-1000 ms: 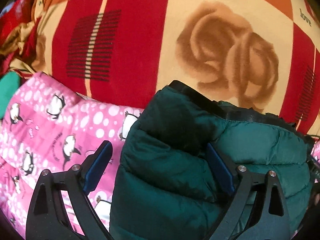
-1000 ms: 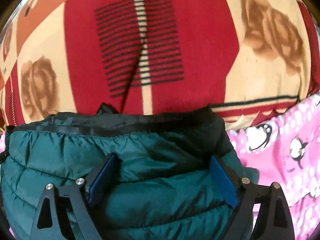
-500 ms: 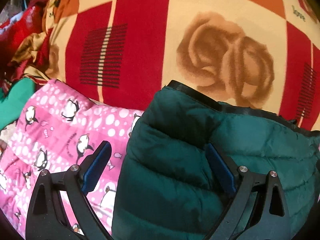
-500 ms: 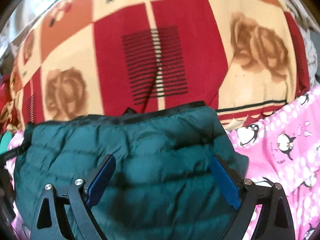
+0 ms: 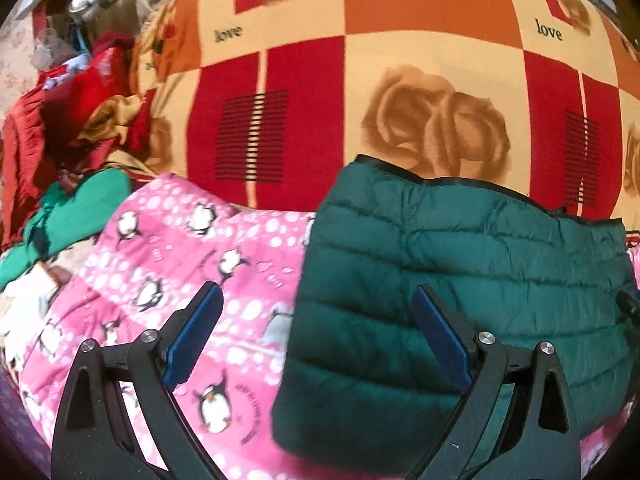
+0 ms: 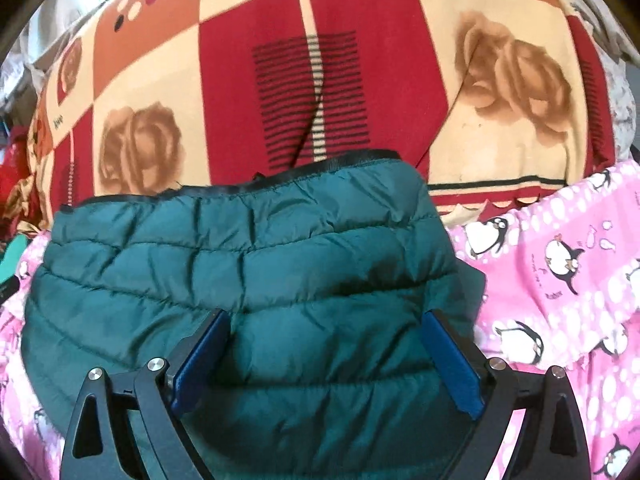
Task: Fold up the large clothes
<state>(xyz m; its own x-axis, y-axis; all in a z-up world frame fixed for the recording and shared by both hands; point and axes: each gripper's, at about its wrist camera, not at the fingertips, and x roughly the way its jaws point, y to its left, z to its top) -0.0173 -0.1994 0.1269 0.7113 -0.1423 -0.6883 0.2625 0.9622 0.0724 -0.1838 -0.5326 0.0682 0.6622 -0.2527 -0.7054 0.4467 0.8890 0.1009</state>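
A dark green quilted puffer jacket (image 5: 460,264) lies folded into a compact rectangle on a pink penguin-print garment (image 5: 180,264). Its black-trimmed edge faces away from me. In the left wrist view my left gripper (image 5: 316,320) is open above the jacket's left edge, one blue pad over the pink cloth, the other over the green. The right wrist view shows the same jacket (image 6: 248,264) with my right gripper (image 6: 324,344) open over its near right part, nothing between the fingers. The pink garment (image 6: 560,280) spreads to the right.
A red, orange and cream blanket (image 5: 360,80) with roses and "love" lettering covers the surface beyond the jacket. A heap of red and gold clothes (image 5: 72,112) and a green cloth (image 5: 76,208) lie at the far left.
Both grippers have pulled back and up from the jacket, so more blanket shows. The jacket's top layer has settled flat and smooth. Both stayed open.
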